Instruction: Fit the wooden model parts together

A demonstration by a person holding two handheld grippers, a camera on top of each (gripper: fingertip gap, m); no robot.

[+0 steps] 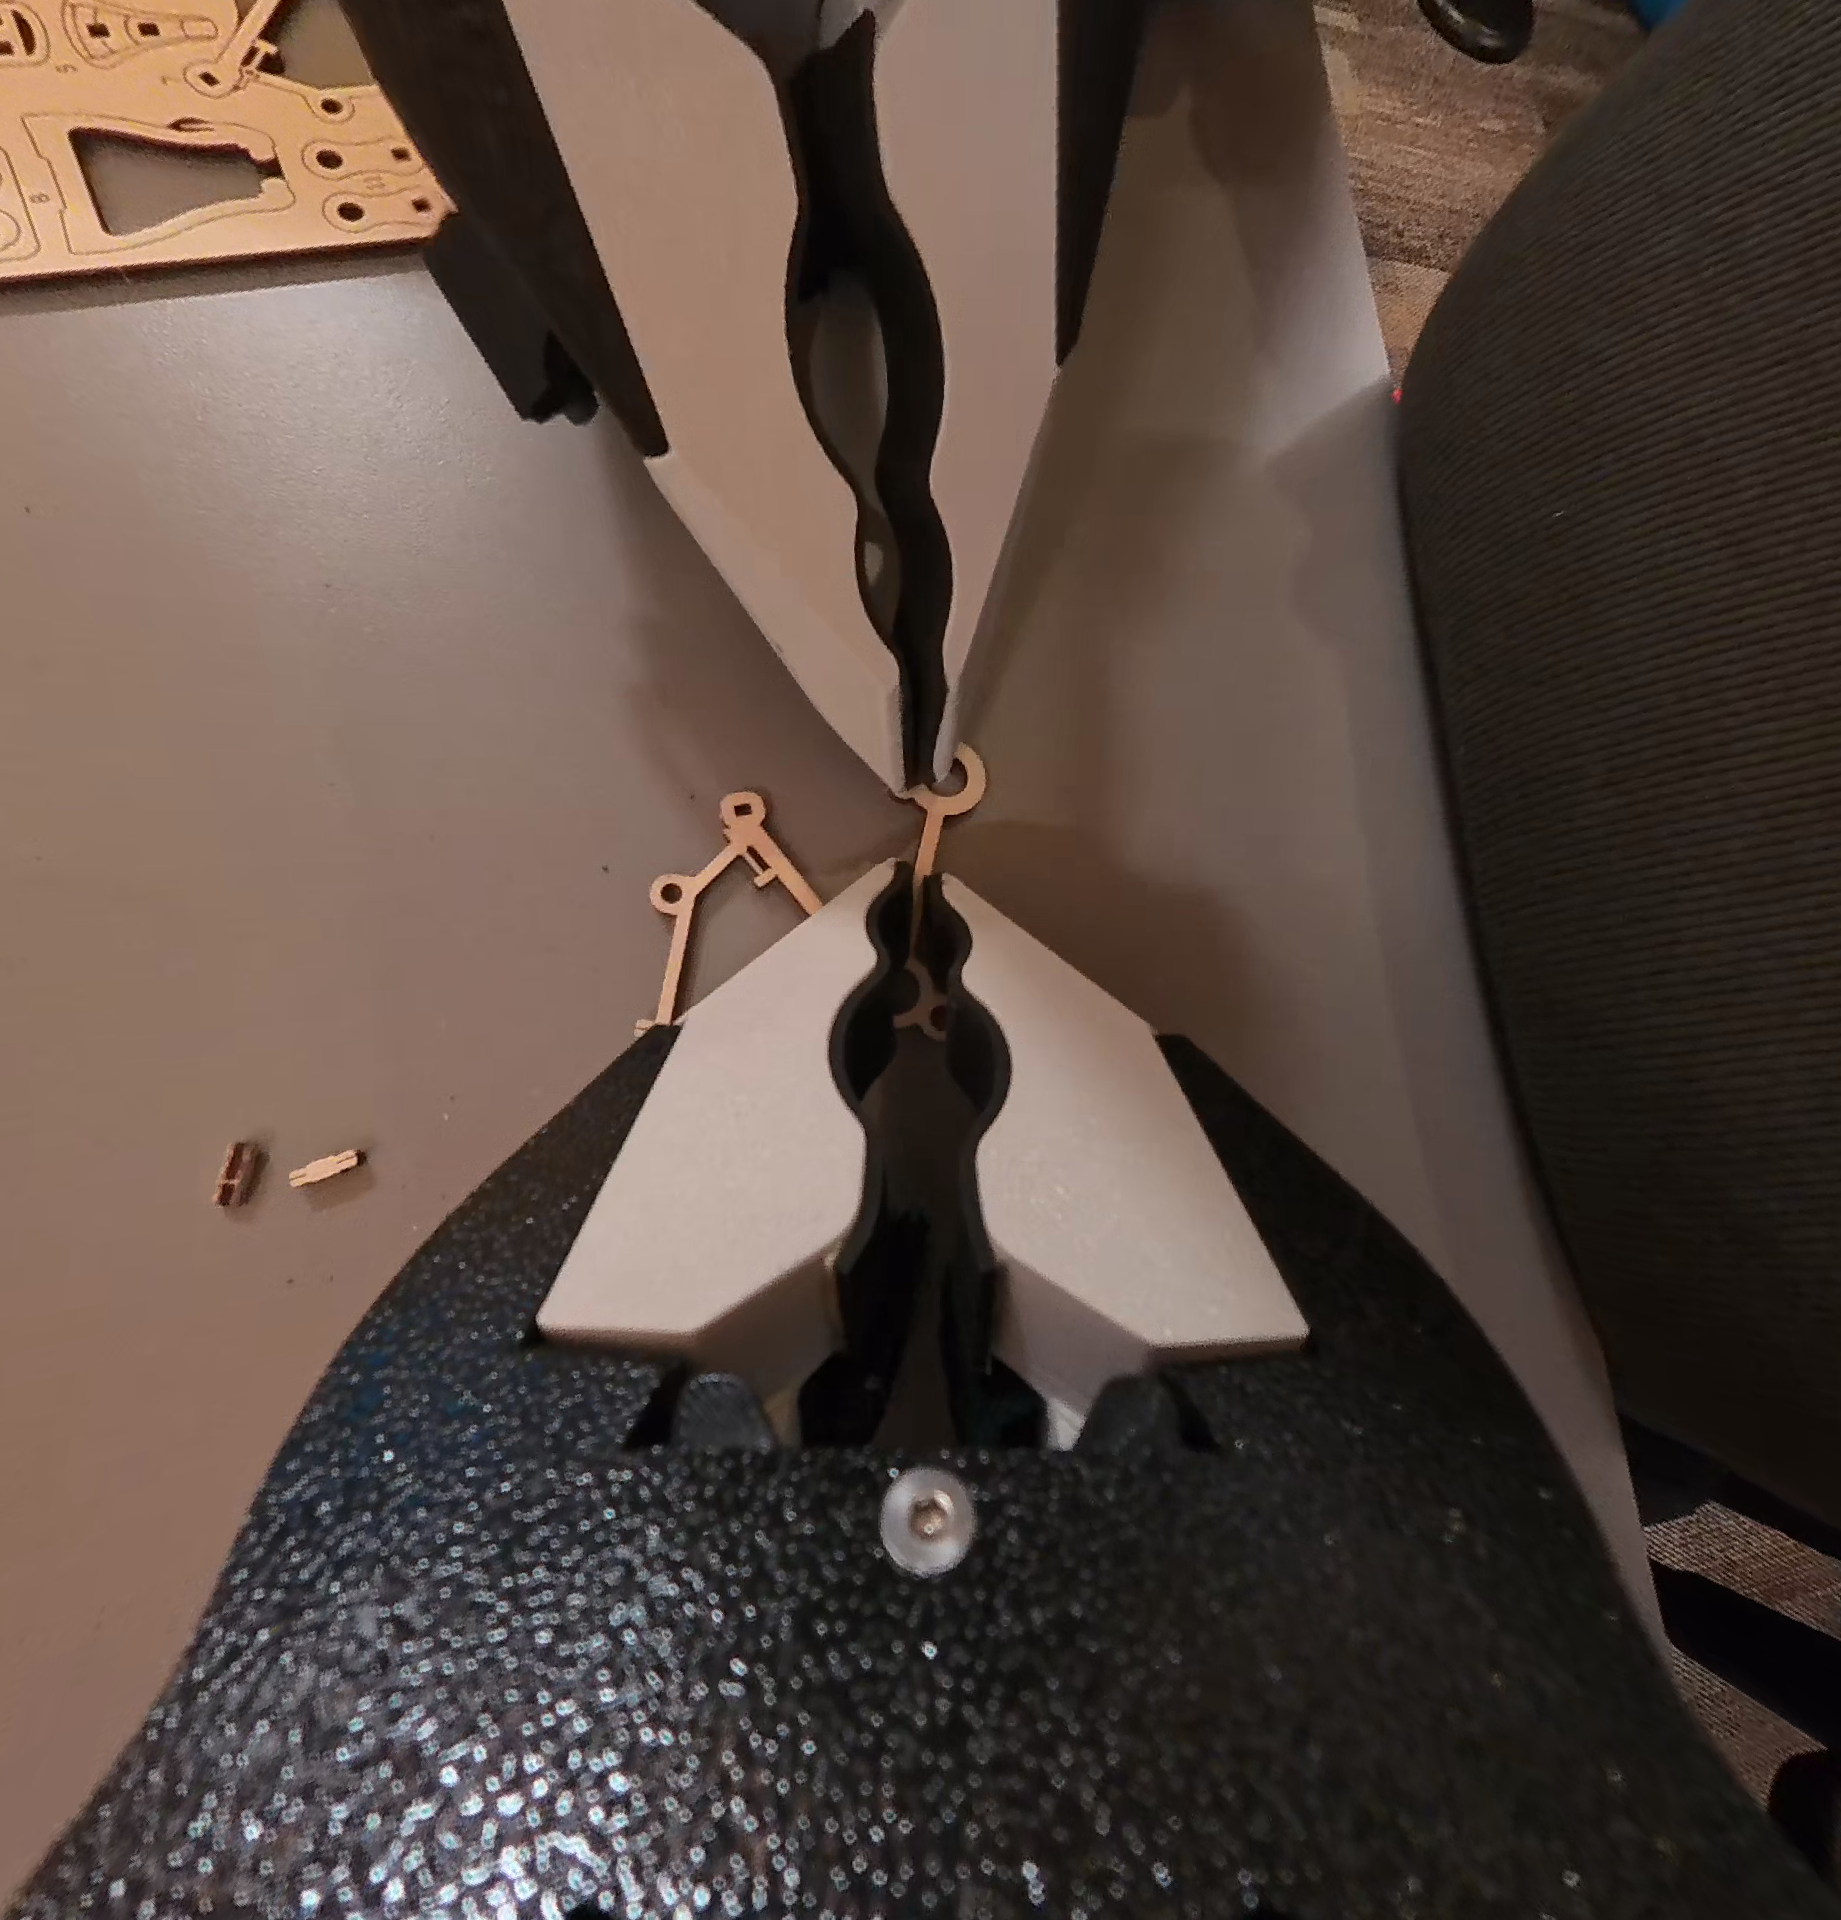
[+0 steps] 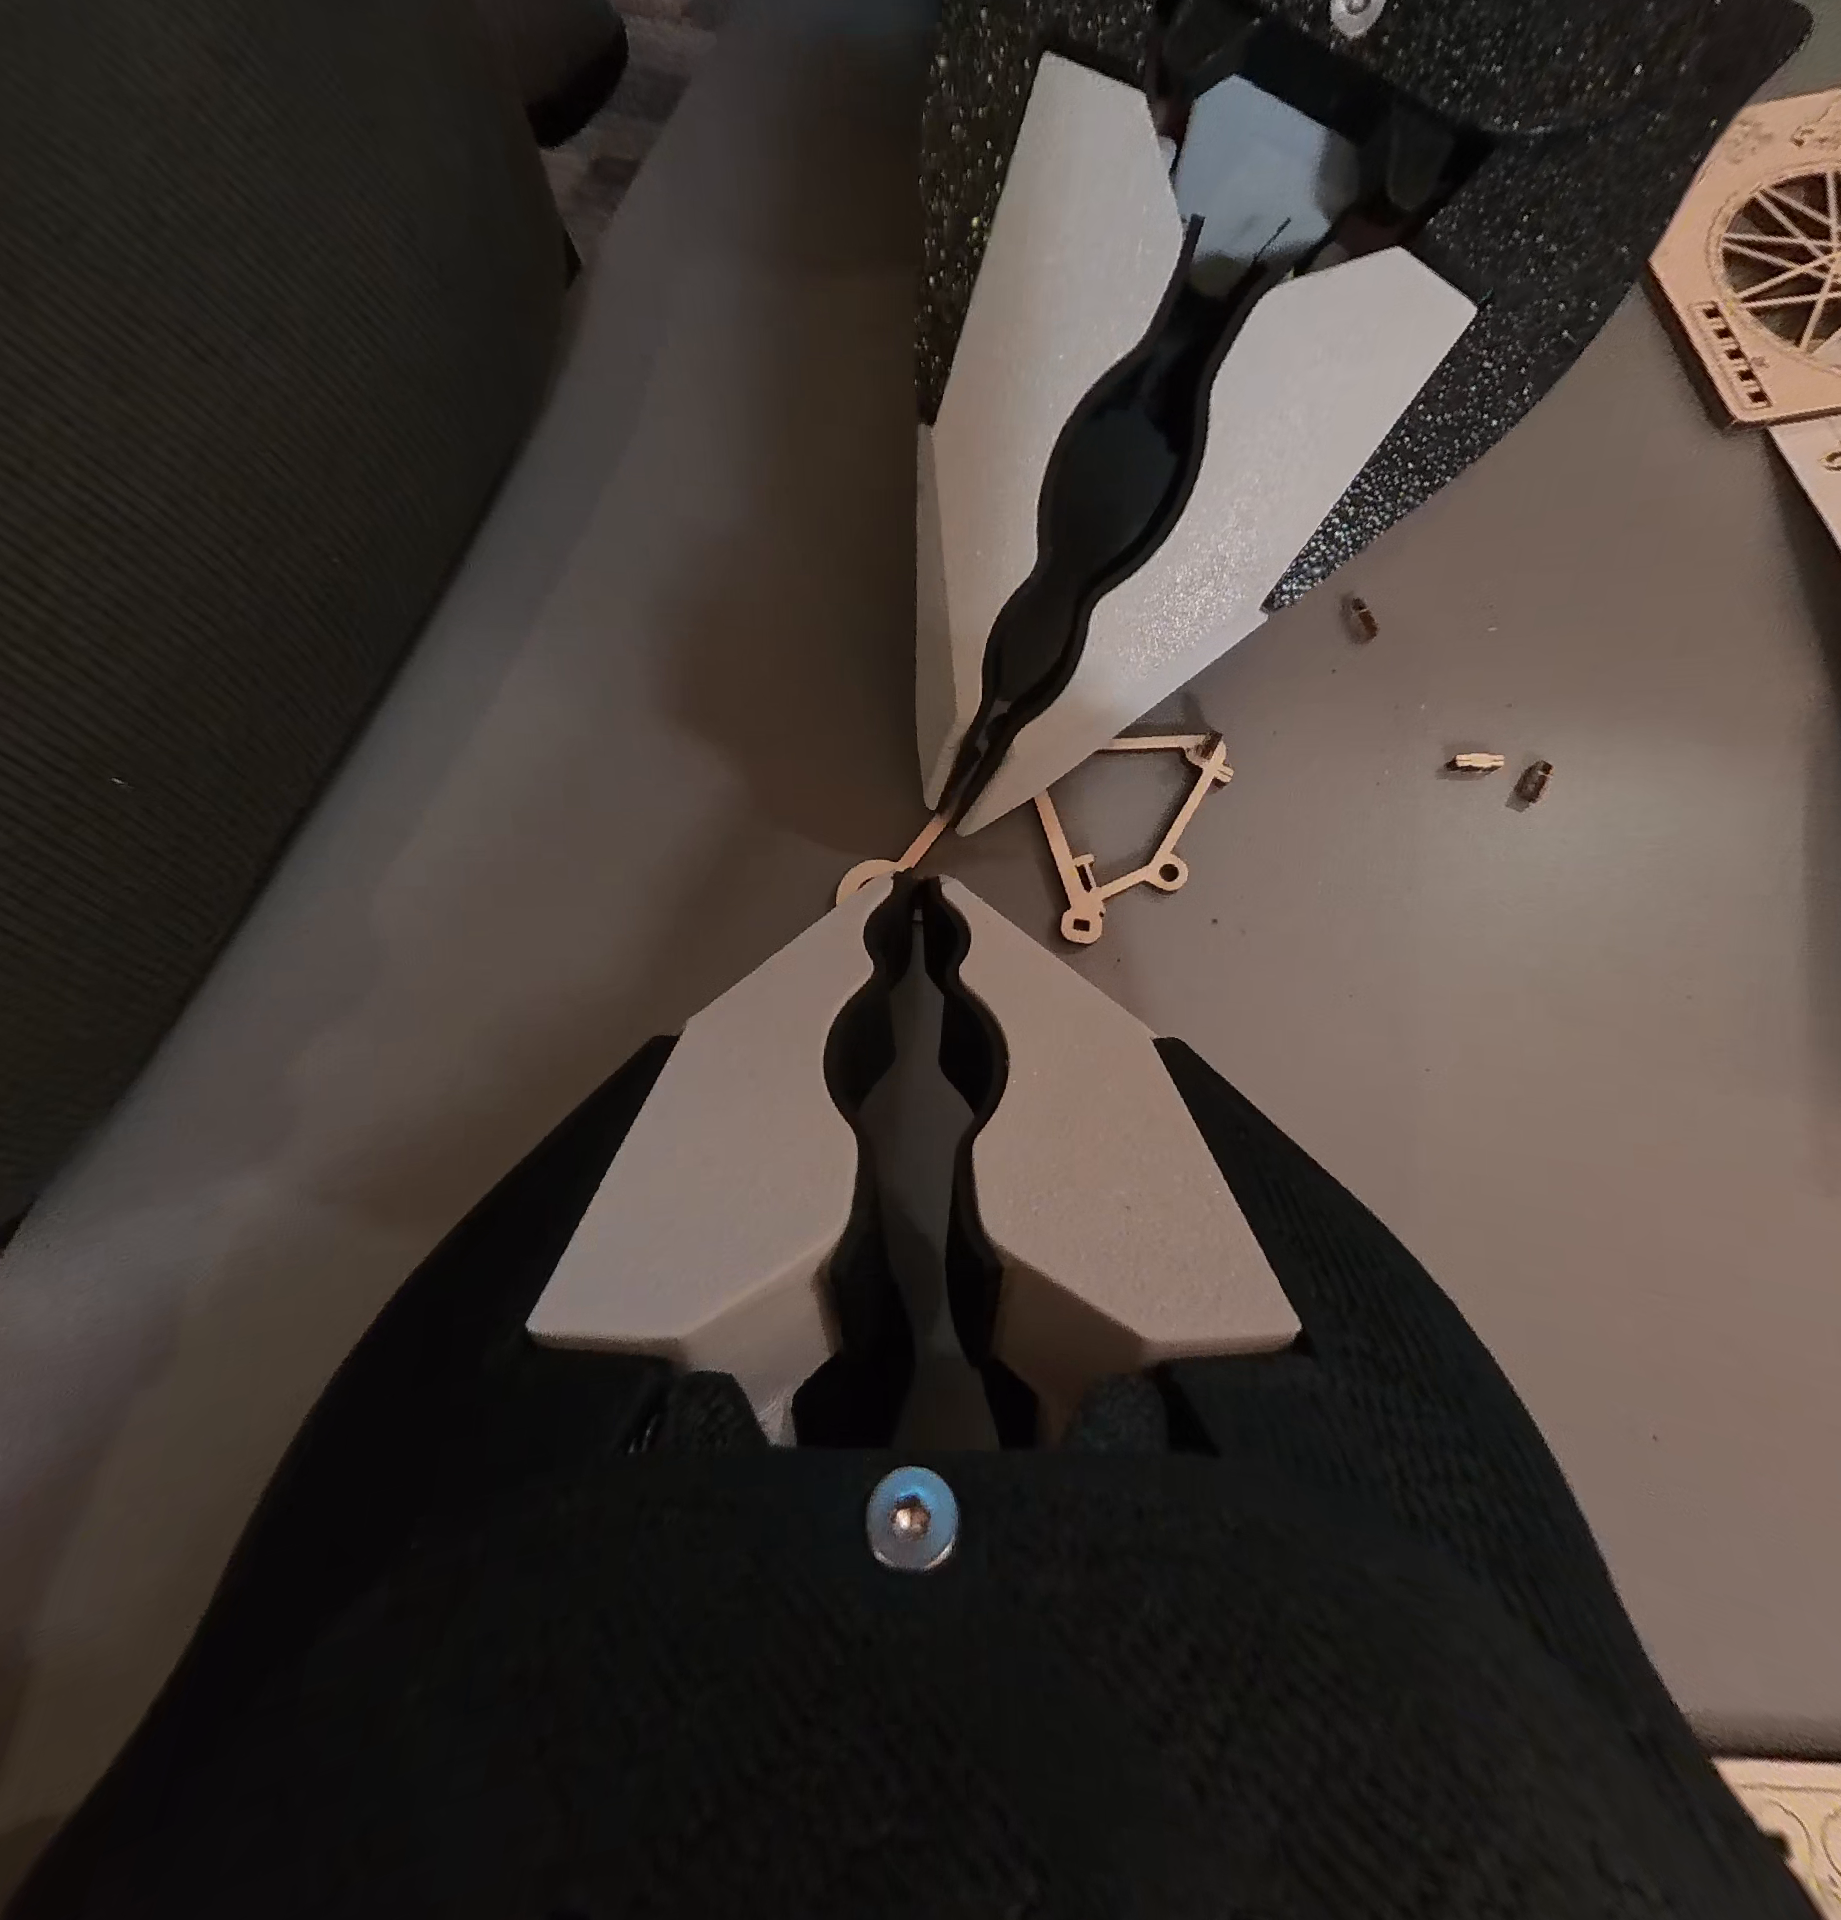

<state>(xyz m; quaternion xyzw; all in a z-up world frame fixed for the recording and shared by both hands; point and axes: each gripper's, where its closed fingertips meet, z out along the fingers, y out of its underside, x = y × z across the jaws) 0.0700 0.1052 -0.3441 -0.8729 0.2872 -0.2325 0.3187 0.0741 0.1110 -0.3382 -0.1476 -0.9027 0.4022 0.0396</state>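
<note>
My left gripper [image 1: 917, 876] is shut on a thin wooden rod [image 1: 934, 831] with a ring end [image 1: 966, 777]. The rod's other end shows between its pads [image 1: 921, 1006]. The right wrist view shows the left gripper [image 2: 955, 816] coming from the upper right with the rod [image 2: 926, 840] sticking out of it. My right gripper [image 2: 914, 883] is shut, and its tips touch the ring [image 2: 856, 879]. It also shows in the left wrist view [image 1: 924, 774], coming down from above onto the ring. An angular wooden frame piece [image 1: 734, 883] [image 2: 1124, 862] lies flat on the grey table [image 1: 272, 623] beside both grippers.
Small wooden connectors [image 1: 238, 1174] [image 1: 326, 1169] [image 2: 1472, 764] [image 2: 1534, 784] lie loose on the table. Laser-cut wooden sheets lie at the far edge [image 1: 168, 156] [image 2: 1778, 260] and near corner [image 2: 1809, 1829]. A dark fabric chair [image 1: 1674, 727] [image 2: 168, 416] stands beyond the table edge. The tips of both grippers are at nearly the same place.
</note>
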